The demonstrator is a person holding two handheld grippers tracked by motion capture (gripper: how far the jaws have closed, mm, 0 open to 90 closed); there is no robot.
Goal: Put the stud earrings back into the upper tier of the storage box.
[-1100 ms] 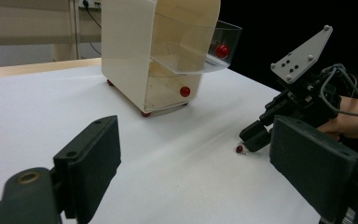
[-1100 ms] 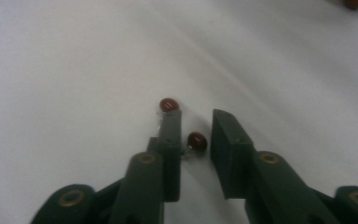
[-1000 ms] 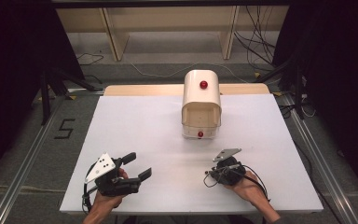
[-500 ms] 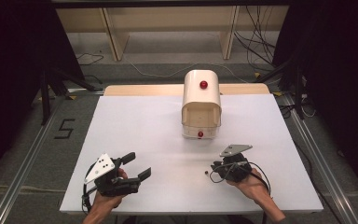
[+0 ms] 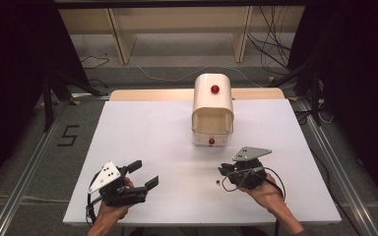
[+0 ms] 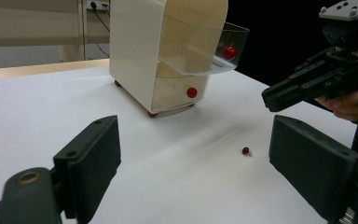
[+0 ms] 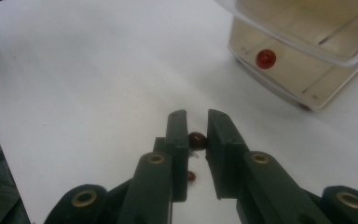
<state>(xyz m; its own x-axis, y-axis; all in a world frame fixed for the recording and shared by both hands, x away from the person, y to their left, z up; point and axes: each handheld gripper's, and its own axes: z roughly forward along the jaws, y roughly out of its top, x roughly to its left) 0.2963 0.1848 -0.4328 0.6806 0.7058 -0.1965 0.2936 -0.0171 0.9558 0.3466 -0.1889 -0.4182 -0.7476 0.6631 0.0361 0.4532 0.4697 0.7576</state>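
A white surface (image 5: 142, 128) is seen on a table, with dark curtains at both sides and pale shelving and loose cables on the floor behind it. A cream cabinet (image 5: 212, 105) is set at 12 o'clock on the surface, its open front turned toward the person. A red knob (image 5: 211, 141) is seen on its lower drawer. In the left gripper view a clear plastic part (image 6: 235, 39) bearing a second red knob is seen jutting from the upper half of the cabinet.

The left gripper (image 5: 145, 173) is held at 7 o'clock, low over the surface, and its fingers (image 6: 93, 158) are spread wide with nothing between them.

The right gripper (image 5: 222, 171) is held at 5 o'clock, well apart from the left one, and is pointed toward 9 o'clock. In the right gripper view its fingers (image 7: 179, 135) are drawn narrow and are pressed on a small dark red bead (image 7: 197, 139), which is pinched a little behind the tips. The bead is thus carried above the surface, at 6 o'clock from the cabinet and apart from it.

A second small red bead (image 6: 246, 150) is seen lying on the surface just beneath the right gripper, with a tiny white speck touching it. It is also glimpsed through the gap between the narrowed fingers, at 6 o'clock from the held bead.
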